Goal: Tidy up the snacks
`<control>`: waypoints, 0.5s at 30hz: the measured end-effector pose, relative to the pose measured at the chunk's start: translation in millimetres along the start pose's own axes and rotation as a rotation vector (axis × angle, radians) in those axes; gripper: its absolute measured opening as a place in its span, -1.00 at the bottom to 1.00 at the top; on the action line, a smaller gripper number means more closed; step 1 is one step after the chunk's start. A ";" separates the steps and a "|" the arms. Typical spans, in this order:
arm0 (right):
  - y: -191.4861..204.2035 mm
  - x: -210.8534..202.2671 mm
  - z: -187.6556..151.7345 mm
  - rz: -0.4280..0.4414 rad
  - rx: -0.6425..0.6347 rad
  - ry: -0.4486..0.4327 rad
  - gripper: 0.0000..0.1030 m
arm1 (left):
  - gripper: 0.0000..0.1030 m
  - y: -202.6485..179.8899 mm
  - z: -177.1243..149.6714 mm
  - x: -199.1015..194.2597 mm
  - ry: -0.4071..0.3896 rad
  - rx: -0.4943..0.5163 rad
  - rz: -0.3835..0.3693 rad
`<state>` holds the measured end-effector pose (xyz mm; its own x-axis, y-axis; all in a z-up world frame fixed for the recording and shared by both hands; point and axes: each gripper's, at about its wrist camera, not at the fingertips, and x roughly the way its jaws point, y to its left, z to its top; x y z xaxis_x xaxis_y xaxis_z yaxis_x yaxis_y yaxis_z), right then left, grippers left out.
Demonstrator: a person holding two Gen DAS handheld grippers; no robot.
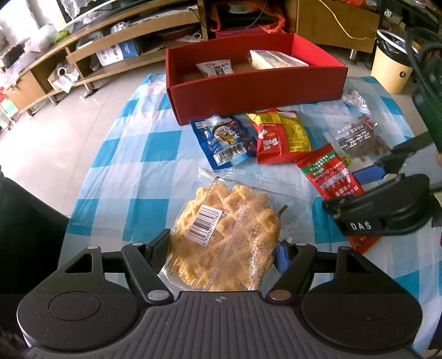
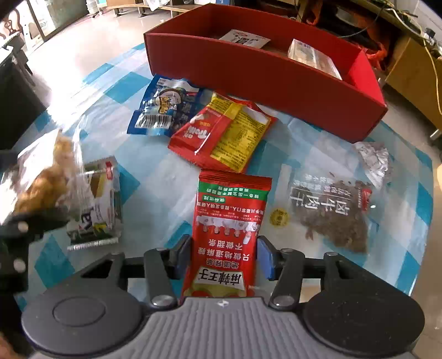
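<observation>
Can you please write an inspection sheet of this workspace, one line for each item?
Surface: blue-and-white checked plastic tablecloth.
Job's things: red cardboard box already holding two packets; blue, red-yellow and clear dried-meat packets lie outside.
Clutter: small green-white packet.
Grippers: left claw grips the clear bag of yellow crisps; right claw brackets the red-green sachet, left pad touching, right pad apart.
Cables: yellow cable behind the box.
Surroundings: wooden shelves, cream bin.

Clear bag of yellow crisps lifted, red spicy-strip packet flat, red box holding two packets
</observation>
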<state>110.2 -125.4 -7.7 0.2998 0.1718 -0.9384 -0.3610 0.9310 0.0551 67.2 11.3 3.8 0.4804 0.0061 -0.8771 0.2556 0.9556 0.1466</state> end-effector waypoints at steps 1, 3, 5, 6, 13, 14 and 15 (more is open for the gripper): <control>-1.1 -3.5 -0.7 0.009 0.009 -0.010 -0.04 | 0.51 -0.3 0.0 -0.9 -0.003 0.001 -0.001; -4.8 -12.1 -1.0 0.022 0.029 -0.034 -0.05 | 0.51 -1.0 0.4 -2.3 -0.007 -0.001 -0.004; -10.0 -22.8 -0.9 0.036 0.055 -0.065 -0.05 | 0.51 -1.6 0.8 -3.3 -0.009 -0.004 -0.005; -12.7 -28.6 -0.8 0.043 0.069 -0.083 -0.05 | 0.51 -2.0 1.5 -3.8 -0.012 -0.006 -0.005; -25.2 -55.1 5.8 0.079 0.133 -0.176 -0.05 | 0.50 -2.6 11.6 -10.5 -0.048 -0.020 0.000; -26.5 -57.0 6.3 0.082 0.137 -0.184 -0.05 | 0.50 -3.0 13.2 -11.7 -0.055 -0.021 0.001; -27.5 -58.8 6.3 0.084 0.139 -0.191 -0.05 | 0.50 -3.3 15.3 -13.0 -0.063 -0.024 0.002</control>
<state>108.0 -159.1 48.1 0.4403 0.2955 -0.8479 -0.2701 0.9441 0.1888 72.9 3.6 21.7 0.5332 -0.0103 -0.8459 0.2352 0.9623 0.1366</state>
